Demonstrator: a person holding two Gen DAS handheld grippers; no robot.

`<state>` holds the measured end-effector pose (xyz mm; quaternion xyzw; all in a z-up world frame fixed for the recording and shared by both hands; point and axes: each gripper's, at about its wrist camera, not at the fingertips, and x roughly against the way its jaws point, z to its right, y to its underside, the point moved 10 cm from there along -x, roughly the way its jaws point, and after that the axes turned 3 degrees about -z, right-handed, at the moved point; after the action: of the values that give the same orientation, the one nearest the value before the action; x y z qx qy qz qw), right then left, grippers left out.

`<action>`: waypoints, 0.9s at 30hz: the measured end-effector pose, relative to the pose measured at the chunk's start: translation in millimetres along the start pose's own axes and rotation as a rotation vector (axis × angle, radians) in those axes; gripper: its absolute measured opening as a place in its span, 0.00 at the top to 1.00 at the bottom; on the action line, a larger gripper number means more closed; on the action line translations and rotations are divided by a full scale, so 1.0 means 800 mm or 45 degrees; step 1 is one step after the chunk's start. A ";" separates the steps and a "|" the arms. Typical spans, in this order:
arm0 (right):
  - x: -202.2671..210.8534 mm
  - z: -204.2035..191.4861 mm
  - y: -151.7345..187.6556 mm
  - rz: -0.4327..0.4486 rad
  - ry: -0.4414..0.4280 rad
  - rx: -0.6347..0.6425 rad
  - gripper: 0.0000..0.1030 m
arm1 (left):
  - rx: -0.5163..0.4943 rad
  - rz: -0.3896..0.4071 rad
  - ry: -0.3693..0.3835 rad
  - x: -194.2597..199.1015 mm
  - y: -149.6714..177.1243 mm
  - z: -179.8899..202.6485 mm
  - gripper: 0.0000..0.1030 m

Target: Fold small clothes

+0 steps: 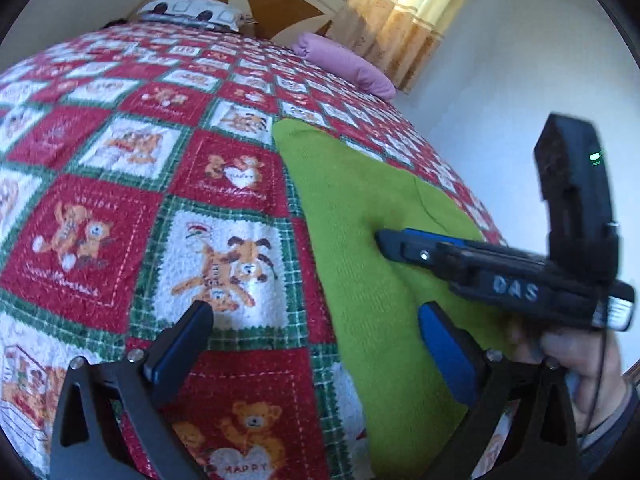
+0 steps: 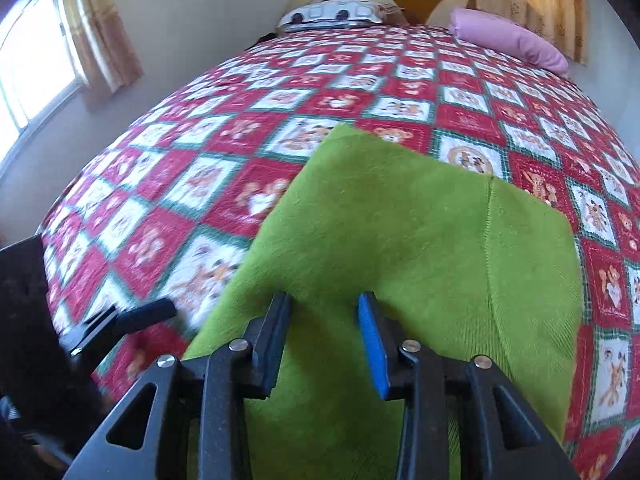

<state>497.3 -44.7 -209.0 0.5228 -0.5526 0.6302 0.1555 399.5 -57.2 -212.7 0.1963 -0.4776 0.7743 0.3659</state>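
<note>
On the teddy-bear patchwork bedspread (image 1: 224, 184), the landmark for all positions given here, lies a lime-green knitted garment (image 1: 360, 240), flat across the near right part of the printed squares. Left to right in the left wrist view: the left gripper (image 1: 316, 328) stands wide, with nothing between its jaws; one finger sits over a white bear square of the bedspread and the other over the green knit, though contact with either cannot be confirmed. Further right, the right gripper (image 1: 384, 240) points into the middle of the garment, gripped by a person's hand (image 1: 580, 360) at the frame edge. In the right wrist view the right gripper (image 2: 324, 308) is partly open, its jaws astride a slight ridge of the green fabric without visibly pinching it; a seam (image 2: 490, 240) runs down the cloth to its right. Beyond the bedspread's far edge are a patterned pillow (image 2: 332, 14) and a pink pillow (image 2: 508, 40).

Handling, as judged: the knit appears soft, light and limp, with a fuzzy surface that should grip well against the pads yet drag on the terry-like bedspread. It will sag and crease if lifted from the centre; an edge or corner, pinched through a single layer near the seam, seems the better hold for carrying one half over the other
</note>
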 end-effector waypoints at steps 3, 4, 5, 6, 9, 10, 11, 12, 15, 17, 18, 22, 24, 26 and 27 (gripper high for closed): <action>-0.002 0.007 -0.001 0.007 -0.003 -0.030 0.65 | -0.026 0.002 -0.017 -0.001 0.001 0.004 0.00; 0.002 0.004 0.000 0.010 -0.003 -0.025 0.65 | -0.029 0.006 -0.013 0.000 0.001 0.005 0.00; 0.010 0.002 -0.001 0.032 -0.018 -0.029 0.65 | -0.027 0.010 -0.010 0.001 0.001 0.005 0.00; 0.025 0.008 -0.003 0.085 -0.031 -0.044 0.65 | -0.022 0.015 -0.008 0.002 0.000 0.004 0.00; 0.064 0.049 -0.006 0.211 0.015 -0.131 0.64 | -0.018 0.010 -0.002 0.003 -0.001 0.007 0.00; 0.070 0.071 -0.001 0.209 0.036 -0.174 0.64 | -0.005 -0.007 0.002 0.001 -0.002 0.007 0.00; 0.070 0.088 0.005 0.182 0.071 -0.203 0.64 | 0.024 -0.035 0.026 -0.002 -0.002 0.010 0.00; 0.068 0.106 0.013 0.153 0.106 -0.230 0.66 | 0.046 -0.061 0.055 -0.008 -0.001 0.013 0.00; 0.047 0.130 0.042 0.063 0.125 -0.225 0.71 | -0.044 -0.066 -0.015 -0.021 0.002 0.022 0.00; 0.048 0.130 0.043 0.083 0.122 -0.209 0.71 | -0.081 -0.067 -0.040 -0.022 0.004 0.025 0.00; 0.048 0.129 0.043 0.086 0.123 -0.205 0.71 | -0.080 -0.064 -0.037 -0.021 0.004 0.024 0.00; 0.059 0.133 0.041 0.138 0.024 -0.223 0.70 | -0.082 -0.056 -0.022 -0.018 0.009 0.022 0.00; 0.076 0.143 0.034 0.212 -0.054 -0.293 0.67 | -0.085 -0.048 -0.017 -0.016 0.009 0.022 0.00; 0.088 0.160 0.025 0.264 -0.079 -0.368 0.51 | -0.074 -0.042 0.007 -0.015 0.008 0.023 0.00; 0.093 0.172 0.022 0.293 -0.105 -0.424 0.46 | -0.058 -0.036 0.030 -0.014 0.008 0.022 0.00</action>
<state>520.8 -197.2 -178.4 0.4485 -0.7113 0.5217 0.1440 401.4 -78.9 -215.3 0.1853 -0.4878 0.7604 0.3867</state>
